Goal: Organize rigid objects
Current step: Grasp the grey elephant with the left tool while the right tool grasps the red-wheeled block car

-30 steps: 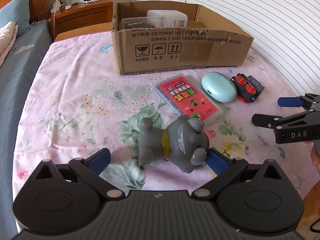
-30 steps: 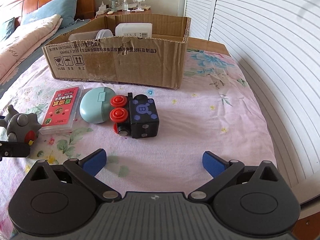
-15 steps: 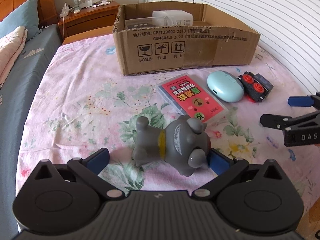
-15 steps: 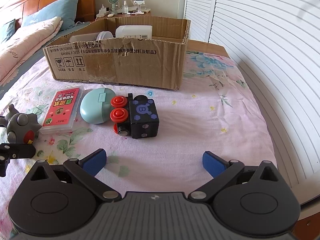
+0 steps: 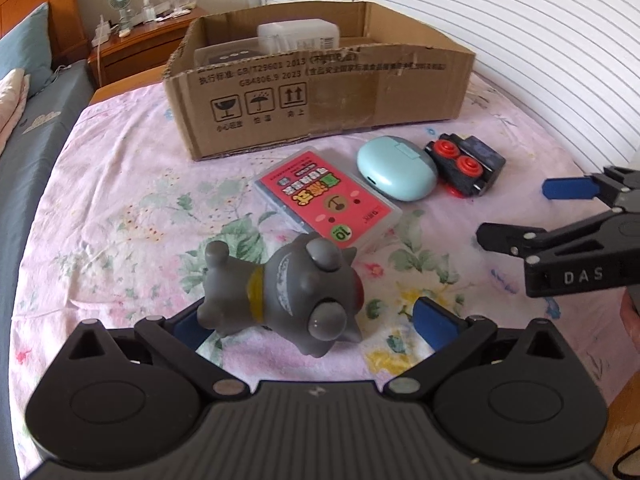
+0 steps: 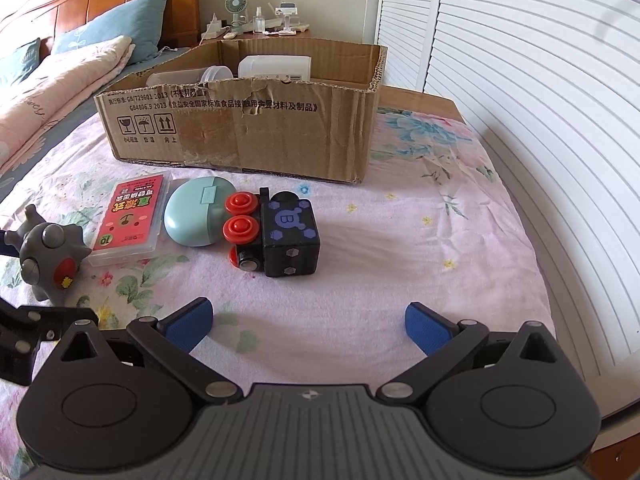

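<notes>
Straddling the grey toy (image 5: 288, 292), the left gripper (image 5: 308, 320) has its blue pads spread wide; the toy lies on its side on the floral sheet (image 5: 120, 208) between them, and whether the left pad touches it is hidden behind the toy's body, while the right pad stands clear. Just beyond the toy lies the red card case (image 5: 328, 200), flat, one corner near the toy's head. To its right sits the mint oval case (image 5: 394, 168), touching or nearly touching the black block toy (image 5: 466, 164) with its red buttons. Behind all these stands the cardboard box (image 5: 320, 104), open at the top, with a white container (image 5: 298, 38) and a clear lidded tub (image 5: 228, 54) inside. At the far right the right gripper (image 6: 308, 326) hangs over bare sheet, pads wide apart and holding nothing, short of the block toy and well apart from the grey toy. Past the box, a nightstand (image 5: 140, 44) carries a small fan (image 5: 120, 0).
</notes>
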Action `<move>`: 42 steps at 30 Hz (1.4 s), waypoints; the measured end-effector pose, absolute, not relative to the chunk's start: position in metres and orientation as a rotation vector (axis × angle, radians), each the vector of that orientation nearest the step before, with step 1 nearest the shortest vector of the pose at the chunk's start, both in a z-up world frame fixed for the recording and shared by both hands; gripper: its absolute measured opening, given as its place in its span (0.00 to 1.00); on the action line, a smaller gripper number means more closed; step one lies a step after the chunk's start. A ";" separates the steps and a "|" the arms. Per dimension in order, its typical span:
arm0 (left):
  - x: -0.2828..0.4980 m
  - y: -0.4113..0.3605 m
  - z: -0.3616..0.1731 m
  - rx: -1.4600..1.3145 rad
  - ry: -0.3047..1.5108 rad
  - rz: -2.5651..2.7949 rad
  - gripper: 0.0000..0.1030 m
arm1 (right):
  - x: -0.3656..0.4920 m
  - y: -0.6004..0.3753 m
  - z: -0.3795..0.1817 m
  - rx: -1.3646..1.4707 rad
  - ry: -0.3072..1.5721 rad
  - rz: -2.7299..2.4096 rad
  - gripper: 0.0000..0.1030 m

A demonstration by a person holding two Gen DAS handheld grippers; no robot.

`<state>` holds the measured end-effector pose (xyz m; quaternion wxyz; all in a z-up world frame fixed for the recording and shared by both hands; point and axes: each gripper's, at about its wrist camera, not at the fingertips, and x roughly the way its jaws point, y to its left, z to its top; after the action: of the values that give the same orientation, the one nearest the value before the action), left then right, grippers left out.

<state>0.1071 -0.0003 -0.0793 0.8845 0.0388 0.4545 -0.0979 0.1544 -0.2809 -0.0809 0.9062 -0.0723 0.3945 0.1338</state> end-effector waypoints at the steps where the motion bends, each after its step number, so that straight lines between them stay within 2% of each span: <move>1: 0.108 -0.001 -0.080 0.081 0.942 -0.202 0.99 | 0.154 -0.281 -0.081 -0.149 0.813 0.276 1.00; 4: 0.110 0.002 -0.080 0.058 0.930 -0.176 0.99 | 0.154 -0.281 -0.081 -0.148 0.814 0.275 1.00; 6: 0.110 0.004 -0.078 0.033 0.925 -0.174 0.95 | 0.153 -0.281 -0.081 -0.148 0.811 0.275 1.00; 9: 0.108 0.007 -0.075 0.034 0.906 -0.167 0.81 | 0.153 -0.281 -0.081 -0.147 0.811 0.274 1.00; 10: 0.109 0.007 -0.074 0.048 0.904 -0.156 0.73 | 0.154 -0.280 -0.081 -0.147 0.812 0.273 1.00; 15: 0.107 0.019 -0.072 0.052 0.908 -0.153 0.71 | 0.152 -0.282 -0.082 -0.147 0.804 0.275 1.00; 21: 0.098 0.044 -0.072 0.086 0.917 -0.142 0.73 | 0.151 -0.283 -0.082 -0.150 0.799 0.285 1.00; 29: 0.098 0.049 -0.080 0.046 0.907 -0.135 0.95 | 0.165 -0.278 -0.080 -0.159 0.820 0.295 1.00; 35: 0.098 0.049 -0.082 0.042 0.902 -0.129 0.99 | 0.180 -0.272 -0.079 -0.184 0.823 0.306 1.00; 37: 0.098 0.049 -0.082 0.041 0.896 -0.129 0.99 | 0.183 -0.269 -0.078 -0.202 0.811 0.321 0.95; 42: 0.098 0.049 -0.082 0.041 0.894 -0.129 0.99 | 0.186 -0.264 -0.074 -0.216 0.789 0.366 0.75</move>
<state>0.0977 0.0493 -0.0818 0.8996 0.0198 0.4317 -0.0625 0.1864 -0.2641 -0.0745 0.9012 -0.1044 0.3817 0.1768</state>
